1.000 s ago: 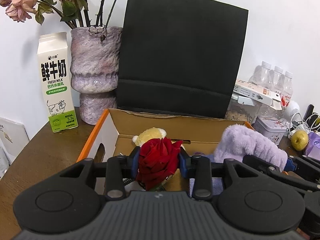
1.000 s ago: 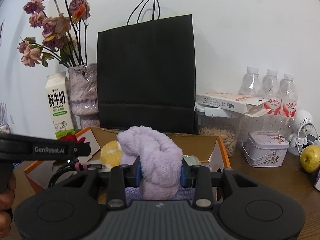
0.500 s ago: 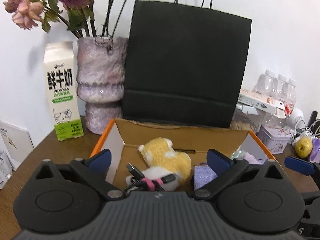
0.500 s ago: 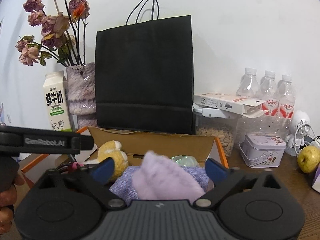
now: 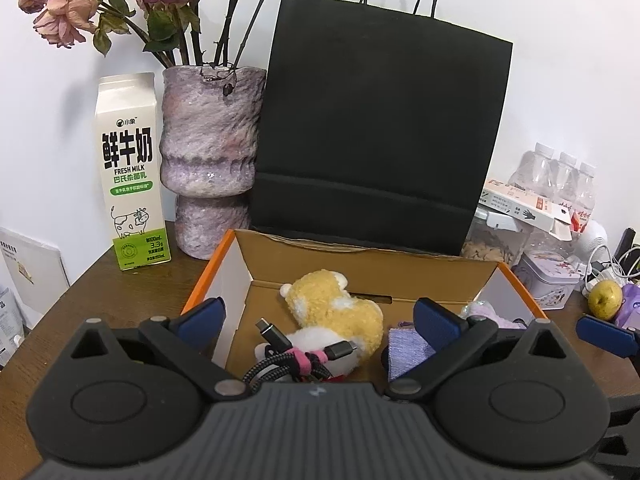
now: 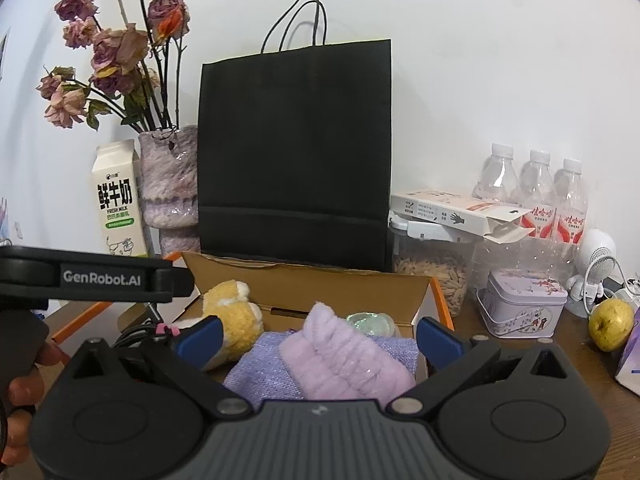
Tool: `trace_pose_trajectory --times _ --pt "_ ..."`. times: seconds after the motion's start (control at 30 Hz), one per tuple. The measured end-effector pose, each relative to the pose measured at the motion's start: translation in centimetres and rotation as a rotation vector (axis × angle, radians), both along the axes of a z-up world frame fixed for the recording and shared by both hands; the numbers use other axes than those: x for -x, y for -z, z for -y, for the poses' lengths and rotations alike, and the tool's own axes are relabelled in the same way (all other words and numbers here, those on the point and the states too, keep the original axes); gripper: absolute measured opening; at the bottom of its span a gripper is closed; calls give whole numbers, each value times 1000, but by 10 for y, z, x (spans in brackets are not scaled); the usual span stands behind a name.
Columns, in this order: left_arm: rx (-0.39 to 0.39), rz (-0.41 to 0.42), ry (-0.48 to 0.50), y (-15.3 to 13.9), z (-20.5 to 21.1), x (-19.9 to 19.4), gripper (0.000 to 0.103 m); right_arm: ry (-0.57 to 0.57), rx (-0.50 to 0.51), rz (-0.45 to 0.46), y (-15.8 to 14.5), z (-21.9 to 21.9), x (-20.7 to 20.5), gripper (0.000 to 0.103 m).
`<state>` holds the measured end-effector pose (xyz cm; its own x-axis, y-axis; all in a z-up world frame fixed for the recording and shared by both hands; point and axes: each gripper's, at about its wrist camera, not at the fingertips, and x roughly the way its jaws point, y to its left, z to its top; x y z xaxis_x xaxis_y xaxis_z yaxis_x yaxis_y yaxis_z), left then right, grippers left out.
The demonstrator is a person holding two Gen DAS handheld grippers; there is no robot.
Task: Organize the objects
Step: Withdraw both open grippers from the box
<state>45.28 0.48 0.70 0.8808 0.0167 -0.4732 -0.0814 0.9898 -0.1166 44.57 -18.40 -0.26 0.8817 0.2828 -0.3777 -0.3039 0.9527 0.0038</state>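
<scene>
An open cardboard box [image 5: 360,270] with orange edges lies just ahead of both grippers. Inside it are a yellow plush toy [image 5: 332,308], a cable bundle [image 5: 288,356] tied with a pink strap, and a lavender cloth [image 5: 408,346]. Only a red sliver shows under the cable. My left gripper [image 5: 319,318] is open over the box's left half, holding nothing. My right gripper [image 6: 319,337] is open too. Below its jaws a fluffy purple item [image 6: 344,356] rests loose on the cloth [image 6: 260,368], free of the pads. The plush toy [image 6: 236,316] lies to its left.
A black paper bag [image 5: 380,140] stands behind the box, with a vase [image 5: 208,160] of dried roses and a milk carton [image 5: 130,176] to the left. At right are a grain jar [image 6: 436,276], a tin [image 6: 520,308], water bottles [image 6: 536,188] and a yellow-green fruit [image 6: 610,328]. A hand [image 6: 20,392] holds the left gripper.
Both grippers went from shut to wide open. The red rose dropped out of the left one into the box. The fluffy purple item fell from the right one onto the cloth.
</scene>
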Motion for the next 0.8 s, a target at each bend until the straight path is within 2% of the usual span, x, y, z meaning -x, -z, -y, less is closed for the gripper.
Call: trace_pose_trajectory --times 0.8 --pt "15 -4 -11 -5 -14 29 103 -9 18 49 -16 3 39 103"
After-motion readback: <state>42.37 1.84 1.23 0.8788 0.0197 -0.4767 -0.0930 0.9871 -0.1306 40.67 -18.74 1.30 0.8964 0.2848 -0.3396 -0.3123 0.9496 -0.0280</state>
